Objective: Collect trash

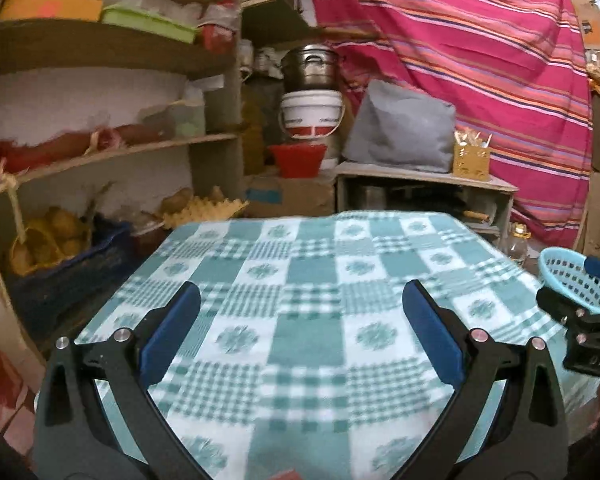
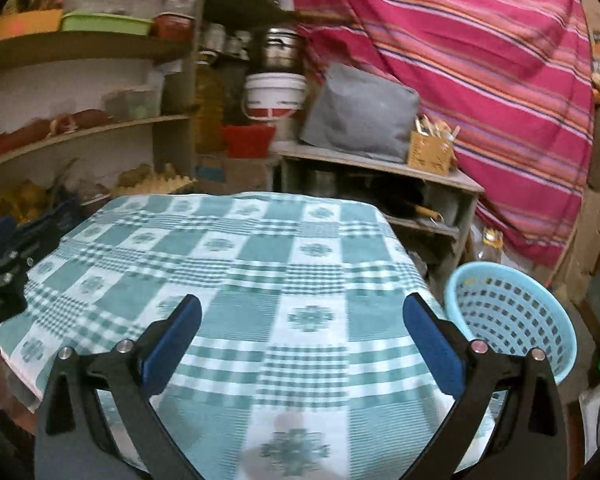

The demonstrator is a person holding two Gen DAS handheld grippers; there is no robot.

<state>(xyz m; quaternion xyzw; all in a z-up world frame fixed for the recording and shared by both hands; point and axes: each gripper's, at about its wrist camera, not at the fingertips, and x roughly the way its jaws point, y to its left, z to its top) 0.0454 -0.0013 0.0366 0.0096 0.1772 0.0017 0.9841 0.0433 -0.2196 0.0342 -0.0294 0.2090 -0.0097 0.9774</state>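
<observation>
A table with a green and white checked cloth fills the middle of both views. My left gripper is open and empty above its near half. My right gripper is open and empty above the cloth's right part. A light blue plastic basket stands just off the table's right edge, beside my right fingers; it also shows in the left wrist view. A small red scrap peeks in at the bottom edge of the left wrist view. My right gripper appears at the right in the left wrist view.
Wooden shelves with boxes and produce stand at the left. A low cabinet with a grey cushion and a yellow utensil box sits behind the table. A striped pink curtain hangs at the back right. Stacked buckets stand behind.
</observation>
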